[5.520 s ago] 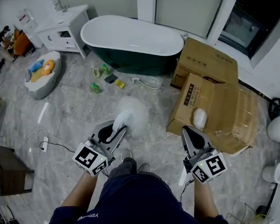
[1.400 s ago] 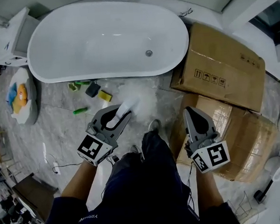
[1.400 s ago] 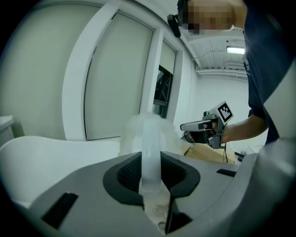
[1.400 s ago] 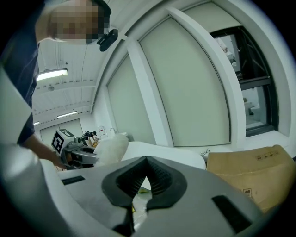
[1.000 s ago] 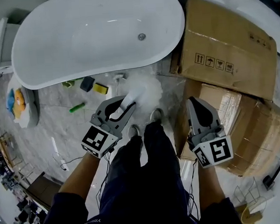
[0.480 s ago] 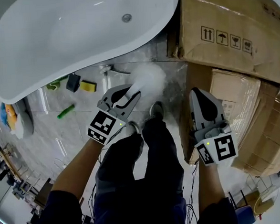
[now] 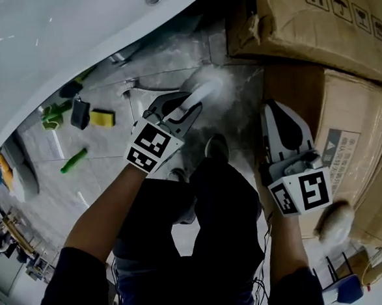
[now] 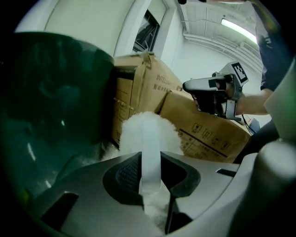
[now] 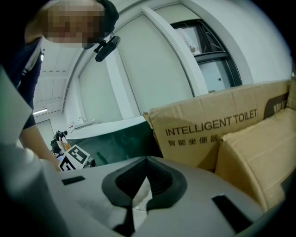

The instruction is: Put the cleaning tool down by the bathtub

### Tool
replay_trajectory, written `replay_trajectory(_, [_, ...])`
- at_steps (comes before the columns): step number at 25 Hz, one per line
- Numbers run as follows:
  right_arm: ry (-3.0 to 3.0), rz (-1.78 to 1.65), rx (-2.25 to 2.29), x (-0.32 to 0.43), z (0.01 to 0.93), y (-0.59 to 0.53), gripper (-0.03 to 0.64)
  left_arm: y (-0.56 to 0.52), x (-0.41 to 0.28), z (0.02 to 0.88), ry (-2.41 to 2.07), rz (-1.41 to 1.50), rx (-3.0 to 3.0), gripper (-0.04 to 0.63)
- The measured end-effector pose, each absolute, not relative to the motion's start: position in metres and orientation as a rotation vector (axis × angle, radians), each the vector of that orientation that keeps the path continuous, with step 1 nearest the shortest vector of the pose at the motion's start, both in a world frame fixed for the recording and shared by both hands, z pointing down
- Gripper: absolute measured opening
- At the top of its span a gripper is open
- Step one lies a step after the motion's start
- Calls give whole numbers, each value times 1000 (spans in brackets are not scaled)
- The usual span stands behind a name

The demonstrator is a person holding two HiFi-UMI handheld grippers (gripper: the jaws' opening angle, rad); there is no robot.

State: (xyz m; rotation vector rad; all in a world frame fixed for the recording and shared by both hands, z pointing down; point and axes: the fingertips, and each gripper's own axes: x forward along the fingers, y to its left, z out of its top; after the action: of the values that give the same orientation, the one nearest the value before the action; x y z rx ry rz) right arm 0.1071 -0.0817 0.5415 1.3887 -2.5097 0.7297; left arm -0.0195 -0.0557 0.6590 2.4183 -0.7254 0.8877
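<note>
The cleaning tool is a fluffy white duster on a flat white handle. My left gripper is shut on that handle. The duster head sits low over the grey floor, in the gap between the bathtub and the cardboard boxes. In the left gripper view the tub's dark green side fills the left and the duster head stands just past the jaws. My right gripper hangs over the box edge, shut with nothing in it; its jaws face the boxes.
Two big cardboard boxes stand right of the tub. A yellow sponge, a black item and green bottles lie on the floor by the tub. The person's shoe is under the duster.
The view has dropped closer to the floor. My left gripper has carried the duster forward and down into the gap beside the tub. The right gripper stays shut by the boxes.
</note>
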Motion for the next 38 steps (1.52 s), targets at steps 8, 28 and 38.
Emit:
replay_trajectory(8, [-2488,714,1426,112,612,-72,4,-48,-4,756,-639,944,2446,107])
replay_trajectory(28, [-2465,698,1492,121,709,-55,3,-26,26,934,-443,1186,2473,107])
replay_trajectory(38, [-2469,697,1496,121,712,-52,3,-22,34,966,-437,1308,2472,107])
